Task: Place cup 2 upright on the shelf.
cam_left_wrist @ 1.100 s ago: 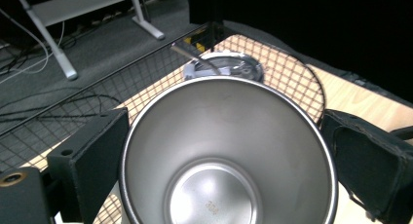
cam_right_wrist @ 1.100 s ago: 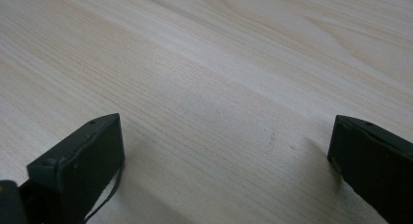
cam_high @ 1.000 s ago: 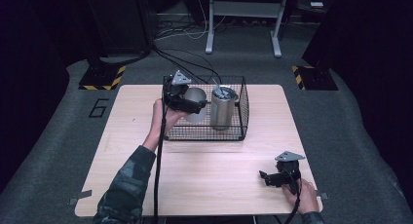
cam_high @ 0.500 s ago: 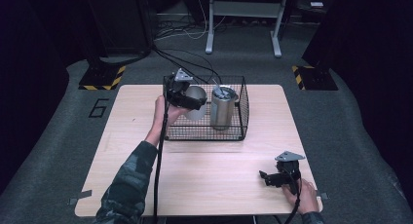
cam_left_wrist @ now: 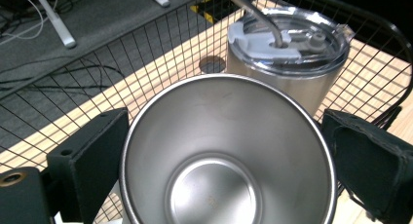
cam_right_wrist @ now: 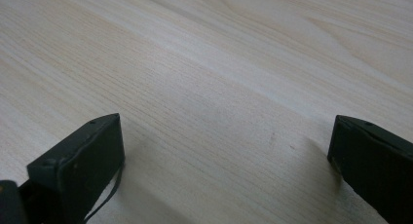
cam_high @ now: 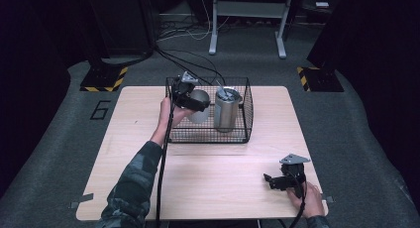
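Two black jaws of the left gripper stand wide apart with an empty steel cup between them, its rim filling the gap and each jaw close against its side, so the cup looks clamped; in the high view that cup hangs inside the wire basket, at its left end. Just beside it in the basket stands a lidded steel tumbler with a straw in its lid. The right gripper rests near the table's front right corner, jaws spread wide over bare wood and gripping nothing.
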Available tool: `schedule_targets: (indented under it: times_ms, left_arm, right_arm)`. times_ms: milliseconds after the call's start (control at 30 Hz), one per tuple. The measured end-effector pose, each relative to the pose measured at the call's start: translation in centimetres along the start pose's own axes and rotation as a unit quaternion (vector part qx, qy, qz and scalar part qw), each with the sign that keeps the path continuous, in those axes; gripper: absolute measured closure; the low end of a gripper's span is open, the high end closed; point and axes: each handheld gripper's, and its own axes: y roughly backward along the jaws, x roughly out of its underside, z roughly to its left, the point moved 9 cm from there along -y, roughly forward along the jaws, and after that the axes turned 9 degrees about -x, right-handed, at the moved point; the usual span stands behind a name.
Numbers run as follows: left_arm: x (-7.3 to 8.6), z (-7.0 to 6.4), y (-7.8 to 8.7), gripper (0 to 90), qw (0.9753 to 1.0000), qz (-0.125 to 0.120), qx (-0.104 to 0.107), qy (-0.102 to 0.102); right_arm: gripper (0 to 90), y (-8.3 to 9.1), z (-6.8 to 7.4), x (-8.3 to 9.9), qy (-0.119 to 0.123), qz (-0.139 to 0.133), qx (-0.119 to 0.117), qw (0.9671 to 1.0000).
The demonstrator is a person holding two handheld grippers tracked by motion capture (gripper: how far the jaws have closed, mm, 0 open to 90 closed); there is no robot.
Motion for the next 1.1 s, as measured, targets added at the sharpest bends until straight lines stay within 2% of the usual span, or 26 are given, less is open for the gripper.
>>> schedule_targets:
  times_ms: [233,300,500,867,1100]
  left_arm:
    - [0.6,0.2,-1.1,6.2,0.9999,0.015,0.001,0.003]
    - [0.7,0.2,-1.4,6.2,0.9998,0.016,0.001,0.01]
    - [1.4,0.3,-2.2,6.2,0.9996,0.026,0.002,0.009]
    - [3.4,0.6,-3.8,6.1,0.9983,0.057,0.0,0.01]
    - [3.6,0.5,-4.1,6.1,0.998,0.063,0.003,0.008]
  right_arm:
    - [0.0,0.0,0.1,0.0,-0.002,-0.001,-0.003,1.0]
    - [0.0,0.0,0.1,0.0,-0.002,-0.001,-0.002,1.0]
    - [0.0,0.0,0.0,0.0,-0.001,0.0,0.0,1.0]
    - [0.0,0.0,0.0,0.0,0.0,0.0,0.0,1.0]
    - [0.0,0.0,0.0,0.0,0.0,0.0,0.0,1.0]
